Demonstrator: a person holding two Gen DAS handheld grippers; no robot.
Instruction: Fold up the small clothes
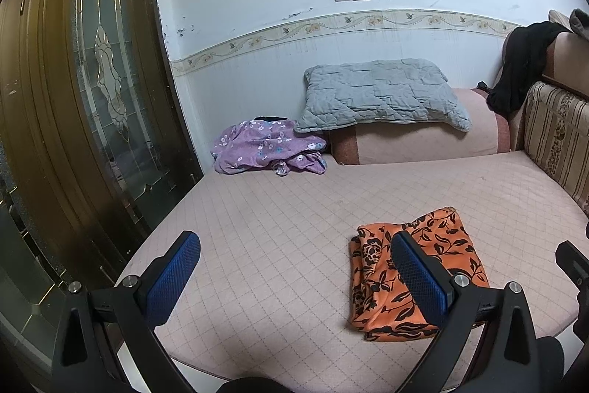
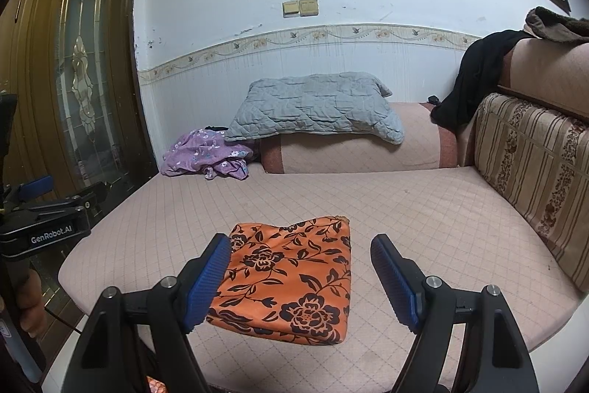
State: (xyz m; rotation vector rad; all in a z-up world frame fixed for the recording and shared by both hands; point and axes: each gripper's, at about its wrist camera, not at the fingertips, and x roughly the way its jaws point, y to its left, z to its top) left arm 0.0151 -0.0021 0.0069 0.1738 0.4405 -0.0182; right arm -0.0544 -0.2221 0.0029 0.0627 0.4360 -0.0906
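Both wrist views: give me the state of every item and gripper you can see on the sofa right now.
orange floral cloth: folded flat, near front edge of the sofa seat, nothing gripping it
purple floral garment: crumpled, unfolded, far end of the seat
grey quilted pillow: lying on the armrest
black garment: draped over the sofa back
left gripper: open, empty
right gripper: open, empty

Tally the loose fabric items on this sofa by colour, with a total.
Orange with black flowers: 1, the folded cloth near the front edge
Purple floral: 1, the crumpled garment at the back left
Grey: 1, the quilted pillow on the armrest
Black: 1, the garment draped over the backrest
Brown: 1, the cloth on top of the backrest
Total: 5
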